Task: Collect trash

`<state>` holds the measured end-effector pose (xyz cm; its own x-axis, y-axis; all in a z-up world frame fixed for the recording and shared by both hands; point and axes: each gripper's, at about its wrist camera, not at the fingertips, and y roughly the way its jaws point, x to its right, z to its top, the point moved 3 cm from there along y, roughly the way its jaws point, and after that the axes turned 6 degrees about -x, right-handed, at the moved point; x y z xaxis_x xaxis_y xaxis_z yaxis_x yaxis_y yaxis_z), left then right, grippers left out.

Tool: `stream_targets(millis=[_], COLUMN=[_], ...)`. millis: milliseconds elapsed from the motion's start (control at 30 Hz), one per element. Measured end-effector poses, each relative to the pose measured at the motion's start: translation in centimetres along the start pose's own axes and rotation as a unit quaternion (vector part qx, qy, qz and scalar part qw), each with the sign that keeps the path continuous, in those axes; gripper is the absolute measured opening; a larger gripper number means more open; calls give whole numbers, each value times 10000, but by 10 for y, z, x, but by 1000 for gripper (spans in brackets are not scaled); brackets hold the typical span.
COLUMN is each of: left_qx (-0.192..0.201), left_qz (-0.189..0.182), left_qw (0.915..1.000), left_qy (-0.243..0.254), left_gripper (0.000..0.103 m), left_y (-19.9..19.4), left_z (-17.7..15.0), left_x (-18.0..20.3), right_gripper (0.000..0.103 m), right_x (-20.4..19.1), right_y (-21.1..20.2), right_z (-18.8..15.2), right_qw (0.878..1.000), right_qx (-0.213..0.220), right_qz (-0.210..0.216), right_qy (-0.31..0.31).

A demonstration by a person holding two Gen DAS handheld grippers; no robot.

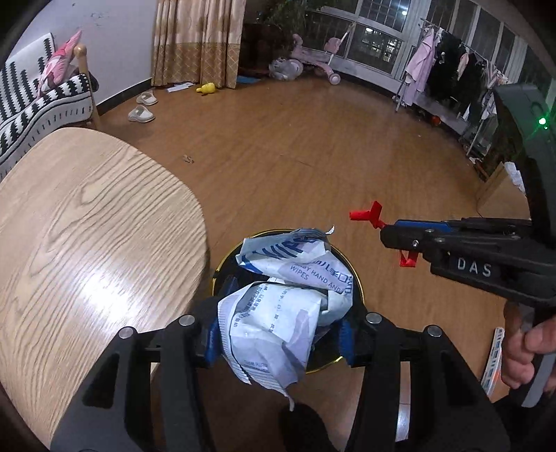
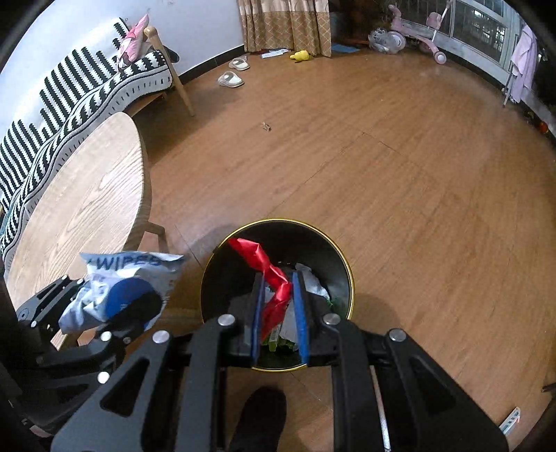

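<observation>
My left gripper (image 1: pixel 281 333) is shut on a crumpled white and blue wipes packet (image 1: pixel 285 299) and holds it above the black, gold-rimmed trash bin (image 1: pixel 358 281). The packet also shows in the right wrist view (image 2: pixel 118 288). My right gripper (image 2: pixel 279 306) is shut on a red wrapper (image 2: pixel 274 281) right over the bin (image 2: pixel 333 257), which holds paper and green scraps. In the left wrist view the right gripper (image 1: pixel 389 236) is to the right of the bin, with the red wrapper (image 1: pixel 368 214) sticking out.
A round wooden table (image 1: pixel 87 236) stands left of the bin. A small scrap (image 2: pixel 266 127) lies on the wood floor. A striped sofa (image 2: pixel 87 87), slippers (image 2: pixel 231 79), a yellow toy (image 2: pixel 300 55) and a pink tricycle (image 2: pixel 417 31) are farther off. A printed strip (image 1: pixel 495 358) lies at the right.
</observation>
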<state>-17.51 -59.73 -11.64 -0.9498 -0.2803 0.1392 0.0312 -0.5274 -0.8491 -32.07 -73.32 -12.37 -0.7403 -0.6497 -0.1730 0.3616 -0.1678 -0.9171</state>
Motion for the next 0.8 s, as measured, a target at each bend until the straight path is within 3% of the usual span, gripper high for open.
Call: stream_targets(millis=[67,333,433,500,533,567,800], left_qx=[42,136,210,286,316,337,449], left_qz=[10,-45,-30,-4,21,56,373], left_qw=[10000,9998,9997,9996,9995,9994,9976], left_qy=[80,129,74,31,3,-28,-381], left_gripper=[77,81,87,90,92,92,94], left_y=[2,-7,-16,-24,-27,-30,-66], left_z=[3,9,9,9,9,8,-3], left_x=[3,11,6,2,-1,-4,-43], right_gripper=[17,17,19,45,72,78,78], right_x=[-2,-3,-6,-8,-9,-10,-40], right_y=[1,5,7,9,8,5,-8], right_z=[0,3,3,3,5,6,13], right_qw=[10000,10000,9999,9999,9999,9999,9997], right_qx=[-15,-59,-116,-153,-108,-14,178], right_qz=[5,-19,-30,-56,-99,-144,-83], right_qy=[18,33,6,22,16,-2,-173])
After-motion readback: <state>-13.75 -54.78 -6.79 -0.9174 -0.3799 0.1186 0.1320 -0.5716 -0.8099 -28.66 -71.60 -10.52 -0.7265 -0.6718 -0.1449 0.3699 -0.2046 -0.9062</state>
